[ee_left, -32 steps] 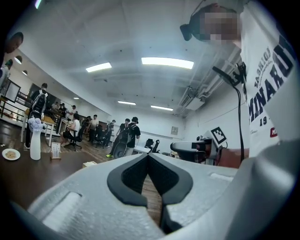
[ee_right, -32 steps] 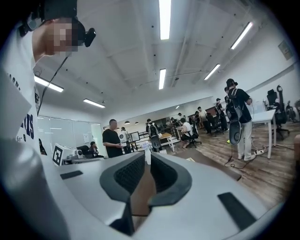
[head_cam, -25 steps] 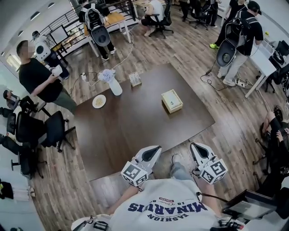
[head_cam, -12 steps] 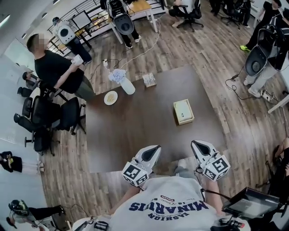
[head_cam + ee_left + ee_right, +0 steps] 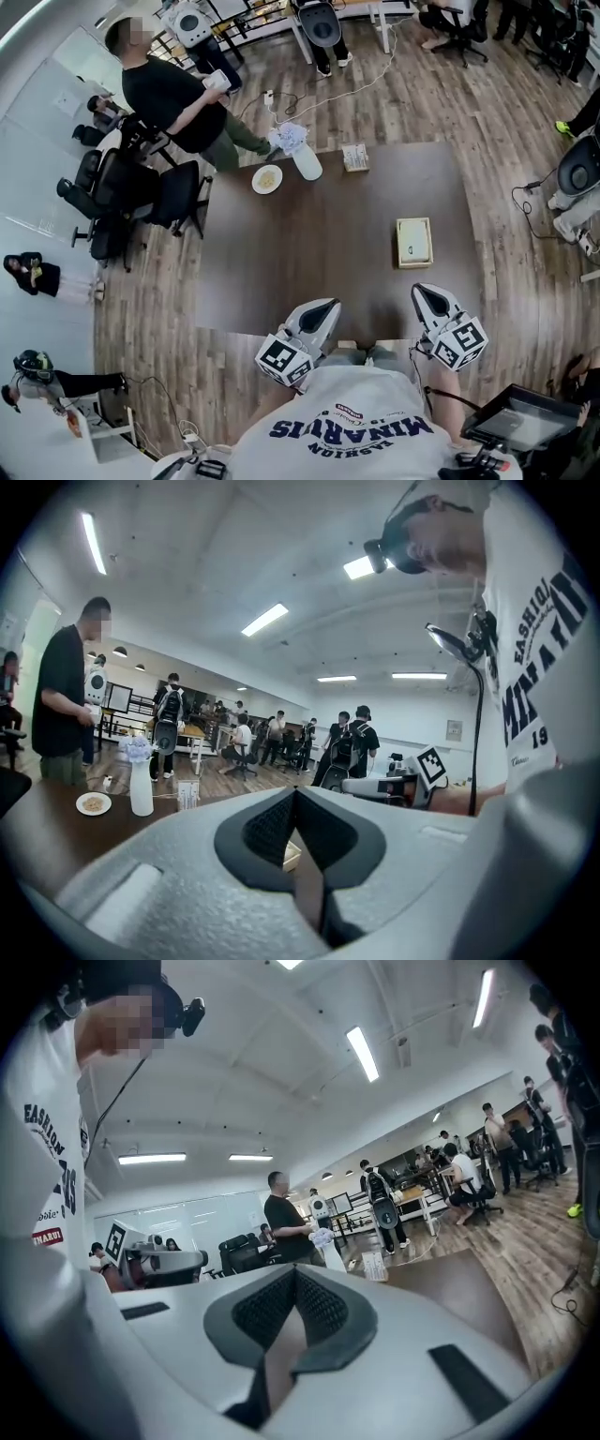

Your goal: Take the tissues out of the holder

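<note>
The tissue holder (image 5: 413, 242), a pale wooden box with a slot in its lid, lies flat on the right part of the dark table (image 5: 319, 253). No tissue shows outside it. Both grippers hover over the table's near edge, close to my body. My left gripper (image 5: 324, 308) is shut and empty, well left of the holder. My right gripper (image 5: 423, 293) is shut and empty, just short of the holder. In the left gripper view a corner of the holder (image 5: 292, 856) peeks under the closed gripper (image 5: 296, 793). The right gripper view shows its closed gripper (image 5: 295, 1271).
At the table's far edge stand a white vase with flowers (image 5: 302, 155), a small plate (image 5: 267, 178) and a little napkin stand (image 5: 355, 157). A person in black (image 5: 178, 89) stands by the far left corner beside office chairs (image 5: 141, 197). Cables lie on the wooden floor.
The head view has swung, so the table and holder now sit further right and lower. The person in black appears closer to the table's far left corner. Both grippers stay shut near my body.
</note>
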Action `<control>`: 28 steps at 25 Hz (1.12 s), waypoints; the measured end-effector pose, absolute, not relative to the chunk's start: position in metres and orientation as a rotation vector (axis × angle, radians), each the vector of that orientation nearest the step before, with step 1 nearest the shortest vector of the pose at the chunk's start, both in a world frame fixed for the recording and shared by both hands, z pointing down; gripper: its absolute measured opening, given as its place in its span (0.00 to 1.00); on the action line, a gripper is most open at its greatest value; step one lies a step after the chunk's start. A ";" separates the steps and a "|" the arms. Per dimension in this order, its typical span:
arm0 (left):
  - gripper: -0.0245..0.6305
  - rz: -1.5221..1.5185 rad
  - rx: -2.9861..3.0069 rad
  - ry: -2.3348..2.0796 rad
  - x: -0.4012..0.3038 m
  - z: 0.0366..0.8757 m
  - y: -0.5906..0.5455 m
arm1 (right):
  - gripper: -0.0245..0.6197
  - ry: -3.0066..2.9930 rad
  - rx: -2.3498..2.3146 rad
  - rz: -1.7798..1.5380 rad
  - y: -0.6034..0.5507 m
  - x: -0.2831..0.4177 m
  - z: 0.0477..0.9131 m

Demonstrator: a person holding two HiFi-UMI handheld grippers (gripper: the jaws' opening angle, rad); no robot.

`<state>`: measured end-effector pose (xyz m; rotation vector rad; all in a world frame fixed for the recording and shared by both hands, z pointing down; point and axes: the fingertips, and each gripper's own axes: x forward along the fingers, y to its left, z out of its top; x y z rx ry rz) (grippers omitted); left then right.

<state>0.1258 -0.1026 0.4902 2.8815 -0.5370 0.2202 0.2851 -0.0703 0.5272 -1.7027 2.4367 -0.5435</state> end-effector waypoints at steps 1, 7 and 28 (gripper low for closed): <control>0.04 0.211 2.878 -0.543 0.122 0.491 -0.104 | 0.05 2.444 -1.698 -0.538 -0.073 0.281 0.527; 0.04 0.061 2.835 -0.522 0.107 0.486 -0.121 | 0.05 2.459 -1.752 -0.506 -0.078 0.260 0.520; 0.04 0.039 2.832 -0.547 0.067 0.499 -0.132 | 0.06 3.119 -1.965 -0.414 -0.110 0.265 0.613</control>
